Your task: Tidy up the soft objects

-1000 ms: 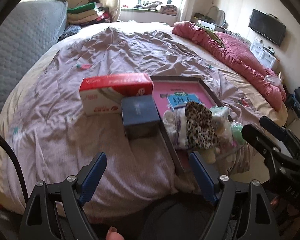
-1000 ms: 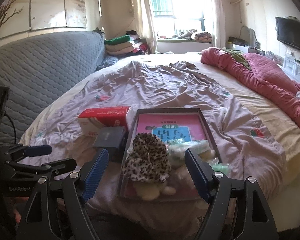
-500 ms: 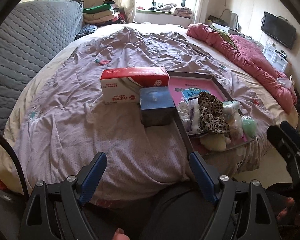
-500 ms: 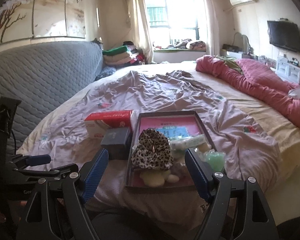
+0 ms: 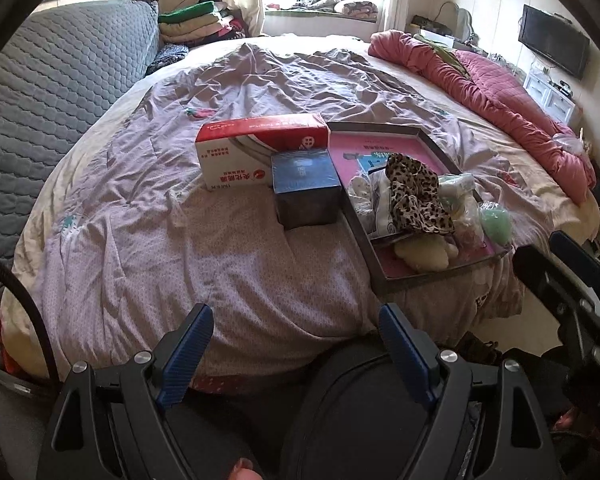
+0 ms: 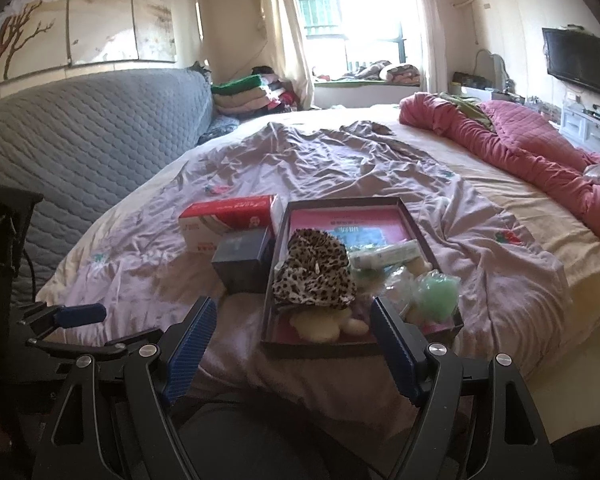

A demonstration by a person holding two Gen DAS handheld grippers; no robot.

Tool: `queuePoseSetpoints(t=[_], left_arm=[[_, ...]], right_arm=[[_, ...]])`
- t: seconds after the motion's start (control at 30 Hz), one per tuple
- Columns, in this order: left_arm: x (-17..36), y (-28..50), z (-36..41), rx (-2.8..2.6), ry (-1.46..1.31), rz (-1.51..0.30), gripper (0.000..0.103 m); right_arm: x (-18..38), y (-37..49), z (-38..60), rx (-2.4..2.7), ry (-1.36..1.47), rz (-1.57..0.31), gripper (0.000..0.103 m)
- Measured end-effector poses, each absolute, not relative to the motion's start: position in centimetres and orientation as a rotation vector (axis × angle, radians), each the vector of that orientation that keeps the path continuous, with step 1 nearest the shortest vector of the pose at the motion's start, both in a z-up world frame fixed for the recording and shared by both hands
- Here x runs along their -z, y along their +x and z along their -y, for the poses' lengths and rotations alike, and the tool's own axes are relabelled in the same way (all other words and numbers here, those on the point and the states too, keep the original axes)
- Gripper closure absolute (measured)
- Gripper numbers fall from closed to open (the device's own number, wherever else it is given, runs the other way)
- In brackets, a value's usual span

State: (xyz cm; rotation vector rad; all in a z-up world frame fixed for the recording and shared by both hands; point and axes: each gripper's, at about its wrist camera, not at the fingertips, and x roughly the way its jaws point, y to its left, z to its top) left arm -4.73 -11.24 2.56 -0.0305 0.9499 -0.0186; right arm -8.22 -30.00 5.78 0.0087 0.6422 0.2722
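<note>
Right wrist view: leopard-print cloth [image 6: 314,270] lies ahead of the spread, empty fingers [image 6: 190,338], untouched.

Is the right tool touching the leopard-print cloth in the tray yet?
Apart. In the right wrist view the right tool stands open and empty, its blue pads short of the leopard-print cloth, which lies untouched in the tray.

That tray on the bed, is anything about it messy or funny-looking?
Yes. The tray sits near the bed's edge, and its soft things are heaped at the near end. The leopard-print cloth lies on top of the pile, and a green puff bulges up at the near right corner.
</note>
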Motion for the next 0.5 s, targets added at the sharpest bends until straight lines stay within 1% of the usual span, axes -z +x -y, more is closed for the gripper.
queuePoseSetpoints(t=[0.5], left_arm=[[-2.29,-4.67,11.19,0.013,-0.035,-0.959,0.019]], right_arm=[[-5.63,-8.14,29.75,-0.284,0.011,-0.658,0.023]])
